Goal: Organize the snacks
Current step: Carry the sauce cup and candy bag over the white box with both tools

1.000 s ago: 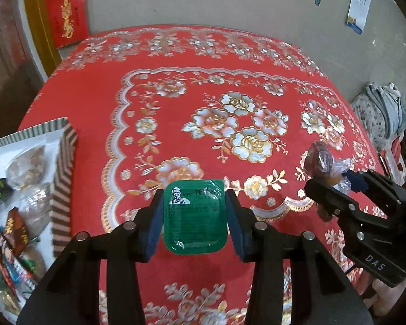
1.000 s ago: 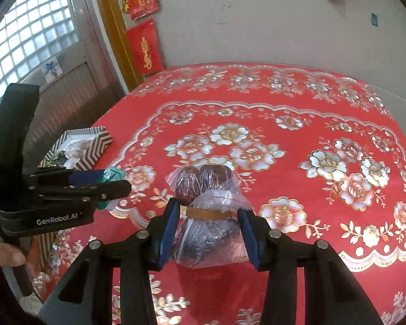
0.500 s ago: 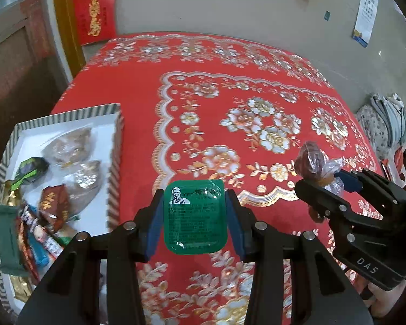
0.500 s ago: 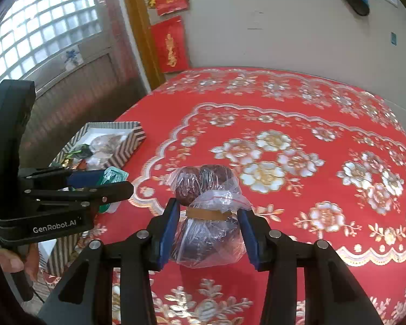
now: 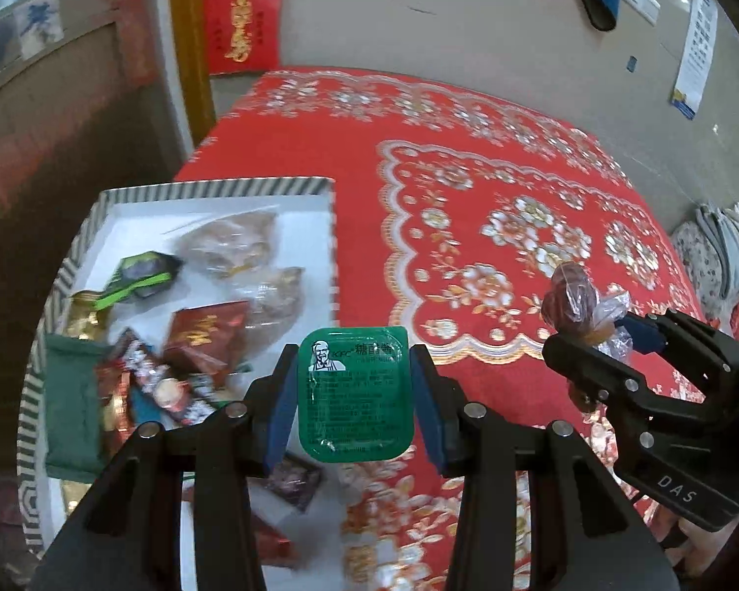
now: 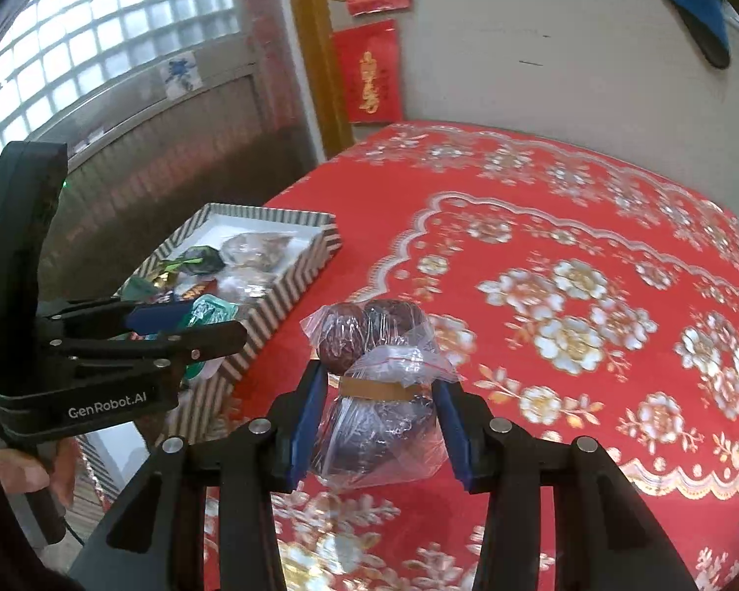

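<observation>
Left tool [image 5: 353, 394]: pads clamped on the two side edges of a green sauce packet [image 5: 353, 393], held above the near right edge of the striped box [image 5: 212, 188] of wrapped snacks [image 5: 172, 359].

Right tool [image 6: 378, 423]: pads clamped on a clear bag of dark round snacks [image 6: 377, 384], held over the red flowered bench [image 6: 591, 256], box to its left.

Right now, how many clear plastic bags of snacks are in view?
3. One bag of dark round snacks is clamped in the right gripper above the red tablecloth. Two clear bags lie in the striped tray; more may be hidden among the wrappers.
</observation>
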Available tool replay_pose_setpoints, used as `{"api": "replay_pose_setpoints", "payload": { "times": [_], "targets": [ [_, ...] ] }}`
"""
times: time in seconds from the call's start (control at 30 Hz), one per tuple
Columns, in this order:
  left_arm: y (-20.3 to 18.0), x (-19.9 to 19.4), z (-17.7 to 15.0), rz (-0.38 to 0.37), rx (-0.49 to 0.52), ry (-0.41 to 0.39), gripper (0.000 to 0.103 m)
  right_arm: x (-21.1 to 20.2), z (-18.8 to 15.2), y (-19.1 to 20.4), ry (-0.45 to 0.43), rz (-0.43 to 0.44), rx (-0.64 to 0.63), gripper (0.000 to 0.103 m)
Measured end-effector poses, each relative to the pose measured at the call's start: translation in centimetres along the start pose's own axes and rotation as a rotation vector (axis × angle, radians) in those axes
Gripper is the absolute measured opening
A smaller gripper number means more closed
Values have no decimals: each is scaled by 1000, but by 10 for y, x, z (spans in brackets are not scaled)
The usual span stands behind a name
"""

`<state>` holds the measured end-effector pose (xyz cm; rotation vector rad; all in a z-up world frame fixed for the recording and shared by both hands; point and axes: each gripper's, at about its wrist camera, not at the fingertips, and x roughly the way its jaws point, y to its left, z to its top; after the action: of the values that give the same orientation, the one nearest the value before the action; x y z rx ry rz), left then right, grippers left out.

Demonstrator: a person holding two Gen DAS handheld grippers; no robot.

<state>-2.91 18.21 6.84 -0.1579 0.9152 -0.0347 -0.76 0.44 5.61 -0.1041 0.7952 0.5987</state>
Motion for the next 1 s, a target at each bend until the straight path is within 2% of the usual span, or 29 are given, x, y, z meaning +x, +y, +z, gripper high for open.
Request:
{"api": "replay_pose_setpoints", "payload": {
  "times": [0.67, 1.0],
  "targets": [
    [90, -31, -23, 75, -113, -35, 42, 34, 31, 93, 37, 97, -148, 45],
    [109, -30, -35, 82, -139, -21, 42, 63, 38, 126, 88, 128, -188, 45]
  ]
}}
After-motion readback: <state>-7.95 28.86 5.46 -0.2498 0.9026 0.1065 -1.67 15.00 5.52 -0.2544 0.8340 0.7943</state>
